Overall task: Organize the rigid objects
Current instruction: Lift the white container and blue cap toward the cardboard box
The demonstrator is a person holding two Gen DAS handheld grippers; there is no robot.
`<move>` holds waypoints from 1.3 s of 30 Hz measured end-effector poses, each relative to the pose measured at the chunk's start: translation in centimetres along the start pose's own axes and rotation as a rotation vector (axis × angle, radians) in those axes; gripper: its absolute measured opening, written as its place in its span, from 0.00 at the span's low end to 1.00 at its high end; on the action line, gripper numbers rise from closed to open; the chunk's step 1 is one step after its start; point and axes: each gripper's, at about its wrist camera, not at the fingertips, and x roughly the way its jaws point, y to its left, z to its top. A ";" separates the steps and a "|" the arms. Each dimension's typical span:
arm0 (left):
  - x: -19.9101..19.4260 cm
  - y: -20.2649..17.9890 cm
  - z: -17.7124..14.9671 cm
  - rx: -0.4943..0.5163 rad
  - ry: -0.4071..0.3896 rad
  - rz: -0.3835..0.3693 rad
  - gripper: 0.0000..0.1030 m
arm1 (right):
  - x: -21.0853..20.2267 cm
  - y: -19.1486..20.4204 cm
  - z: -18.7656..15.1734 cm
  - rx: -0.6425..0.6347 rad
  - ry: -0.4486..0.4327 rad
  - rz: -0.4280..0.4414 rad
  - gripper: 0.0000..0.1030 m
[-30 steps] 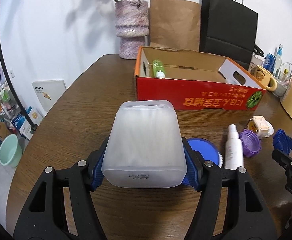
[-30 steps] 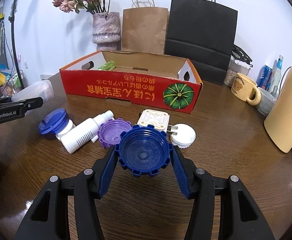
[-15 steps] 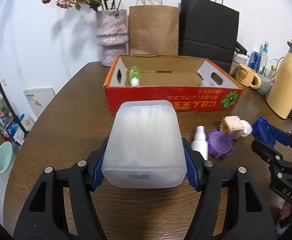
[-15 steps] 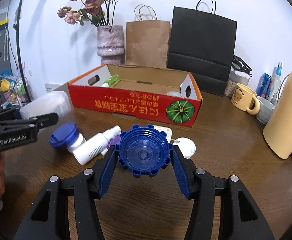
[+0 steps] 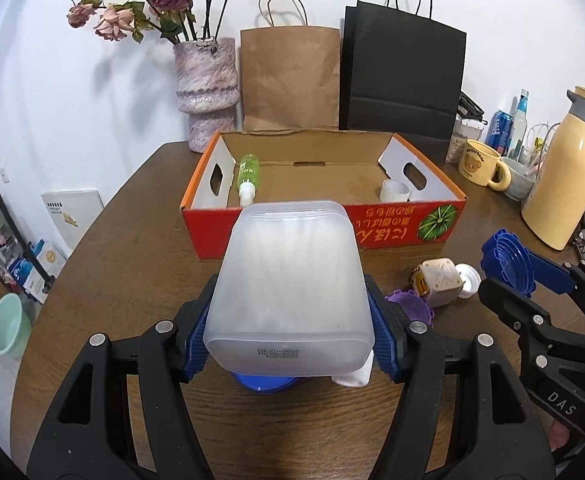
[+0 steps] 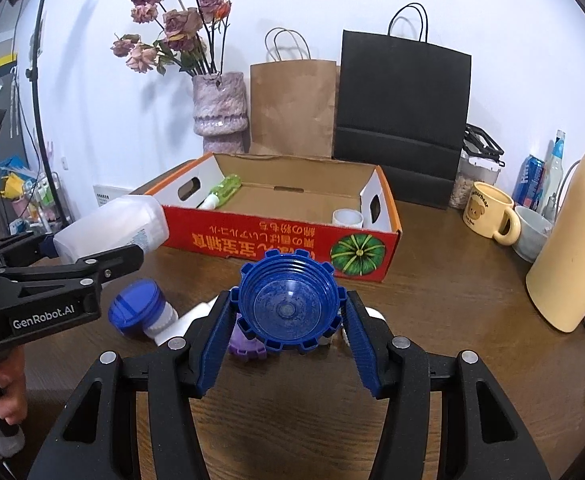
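The left gripper (image 5: 290, 344) is clamping a frosted plastic box (image 5: 288, 284) between its blue jaws, holding it clear of the wooden counter (image 5: 132, 280). The right gripper (image 6: 288, 340) is gripping a blue ridged cap (image 6: 288, 306), hollow side facing the camera, also off the counter. Directly under the left jaws a blue-lidded jar (image 6: 138, 312) is lying beside a white bottle (image 6: 196, 314); below the right jaws a purple cap (image 5: 410, 308), a cream plug adapter (image 5: 440, 282) and a white cap (image 5: 468, 282) are sitting close together. Beyond both jaws the red cardboard box (image 5: 396, 226) is standing open, holding a green bottle (image 5: 247, 176) at its left end and a white cup (image 5: 394, 191) at its right.
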 end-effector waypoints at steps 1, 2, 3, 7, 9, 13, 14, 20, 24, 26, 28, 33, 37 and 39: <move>0.0 -0.1 0.2 0.001 -0.003 -0.001 0.60 | -0.1 0.0 0.1 -0.001 -0.004 -0.001 0.57; 0.0 -0.2 0.4 0.002 -0.008 -0.001 0.60 | -0.1 0.0 0.4 -0.002 -0.009 -0.003 0.57; 0.0 -0.3 0.5 0.003 -0.011 -0.001 0.60 | -0.1 0.0 0.5 -0.002 -0.014 -0.006 0.57; 0.2 -0.5 1.2 -0.004 -0.016 -0.005 0.60 | 0.1 -0.2 1.3 0.002 -0.023 -0.008 0.57; 0.4 -0.6 1.5 -0.007 -0.017 -0.005 0.60 | 0.2 -0.3 1.5 0.002 -0.026 -0.007 0.57; 0.9 -0.6 2.1 -0.016 -0.021 -0.006 0.60 | 0.5 -0.5 2.1 0.007 -0.032 -0.008 0.57; 1.1 -0.6 2.2 -0.020 -0.022 -0.005 0.60 | 0.7 -0.6 2.3 0.008 -0.032 -0.009 0.57; 1.9 -0.5 3.5 -0.044 -0.032 0.004 0.60 | 1.6 -0.9 3.7 0.013 -0.047 -0.019 0.57; 2.6 -0.4 4.3 -0.056 -0.035 0.006 0.60 | 2.3 -1.4 4.6 0.023 -0.057 -0.022 0.57; 3.0 -0.4 4.7 -0.057 -0.038 0.008 0.60 | 2.6 -1.8 5.0 0.033 -0.059 -0.022 0.57; 3.3 -0.4 5.0 -0.061 -0.037 0.010 0.60 | 3.0 -2.1 5.4 0.045 -0.060 -0.014 0.57; 4.1 -0.3 6.2 -0.072 -0.041 0.011 0.60 | 3.9 -2.8 6.6 0.060 -0.065 -0.011 0.57; 5.0 -0.3 7.1 -0.078 -0.045 0.015 0.60 | 5.0 -3.4 7.4 0.070 -0.062 -0.014 0.57; 5.4 -0.2 7.4 -0.081 -0.045 0.019 0.60 | 5.7 -3.6 7.7 0.074 -0.059 -0.010 0.57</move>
